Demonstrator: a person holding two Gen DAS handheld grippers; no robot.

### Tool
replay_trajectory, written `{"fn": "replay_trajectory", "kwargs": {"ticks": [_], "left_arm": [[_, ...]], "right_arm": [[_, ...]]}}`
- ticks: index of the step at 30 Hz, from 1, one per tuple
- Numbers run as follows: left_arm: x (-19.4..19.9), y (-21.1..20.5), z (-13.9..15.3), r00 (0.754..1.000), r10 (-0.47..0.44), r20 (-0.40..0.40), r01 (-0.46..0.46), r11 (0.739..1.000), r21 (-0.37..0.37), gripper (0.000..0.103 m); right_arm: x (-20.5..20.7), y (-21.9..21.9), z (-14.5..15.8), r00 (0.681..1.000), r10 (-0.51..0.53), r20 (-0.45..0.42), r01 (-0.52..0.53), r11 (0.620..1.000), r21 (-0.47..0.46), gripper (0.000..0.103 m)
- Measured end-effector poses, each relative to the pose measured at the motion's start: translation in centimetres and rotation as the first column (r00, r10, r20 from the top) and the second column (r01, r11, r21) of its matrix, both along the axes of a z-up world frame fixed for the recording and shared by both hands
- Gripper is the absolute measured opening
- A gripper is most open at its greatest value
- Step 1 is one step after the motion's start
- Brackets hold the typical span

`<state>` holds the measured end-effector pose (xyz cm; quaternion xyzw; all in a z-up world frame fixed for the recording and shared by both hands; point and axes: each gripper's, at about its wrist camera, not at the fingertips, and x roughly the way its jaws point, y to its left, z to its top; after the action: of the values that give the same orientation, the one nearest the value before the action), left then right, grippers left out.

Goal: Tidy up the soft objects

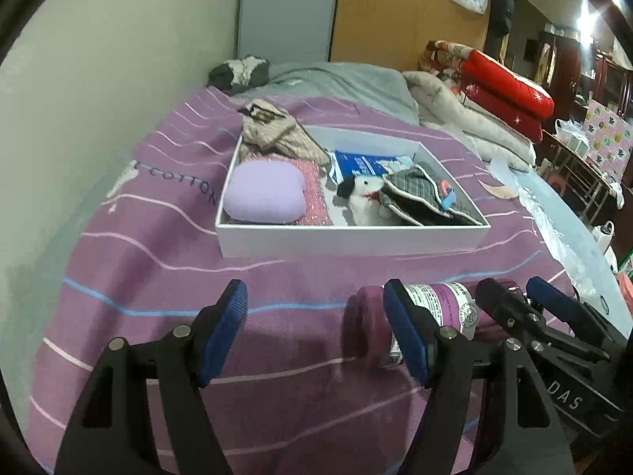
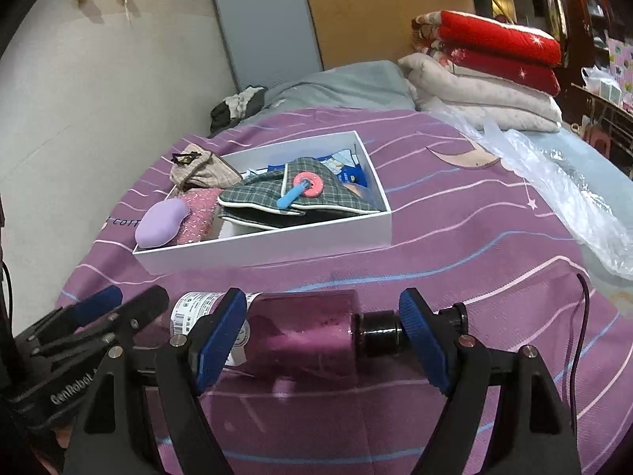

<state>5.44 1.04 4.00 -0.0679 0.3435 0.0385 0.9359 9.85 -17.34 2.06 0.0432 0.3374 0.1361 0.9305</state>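
A purple cylinder with a white label and a black cap point(image 2: 304, 332) lies on its side on the purple bedspread, also in the left wrist view point(image 1: 431, 312). My right gripper point(image 2: 322, 340) is open, its fingers on either side of the cylinder. My left gripper point(image 1: 316, 328) is open and empty just left of it. Beyond stands a white box point(image 1: 348, 237) holding a lilac cushion point(image 1: 265, 192), a pink glittery cloth point(image 1: 314, 194), a white plush dog point(image 1: 364, 198), a grey plaid pouch point(image 2: 300, 194) and a beige striped pouch point(image 1: 277, 130) over its far corner.
Folded red and white quilts point(image 2: 486, 67) are stacked at the back right. A clear plastic sheet point(image 2: 554, 182) lies along the bed's right side. A grey blanket point(image 1: 336, 79) and dark clothes point(image 1: 241, 71) lie by the wall. A dark cable point(image 2: 581, 316) runs at right.
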Motion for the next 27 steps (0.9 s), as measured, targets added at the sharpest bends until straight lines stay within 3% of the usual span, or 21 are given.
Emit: {"fn": "replay_trajectory", "kwargs": {"ticks": [7, 20, 27], "left_arm": [[-0.7, -0.5, 0.5, 0.999, 0.015, 0.039, -0.017, 0.999, 0.049, 0.072], [-0.4, -0.3, 0.0, 1.0, 0.027, -0.004, -0.027, 0.999, 0.043, 0.072], [0.9, 0.8, -0.9, 0.995, 0.004, -0.1, -0.009, 0.999, -0.049, 0.077]], "right_arm": [[0.2, 0.2, -0.3, 1.0, 0.005, -0.009, -0.005, 1.0, -0.011, 0.08], [0.3, 0.2, -0.4, 1.0, 0.007, -0.009, -0.007, 1.0, -0.019, 0.081], [0.6, 0.3, -0.6, 1.0, 0.006, -0.024, -0.007, 1.0, -0.021, 0.081]]}}
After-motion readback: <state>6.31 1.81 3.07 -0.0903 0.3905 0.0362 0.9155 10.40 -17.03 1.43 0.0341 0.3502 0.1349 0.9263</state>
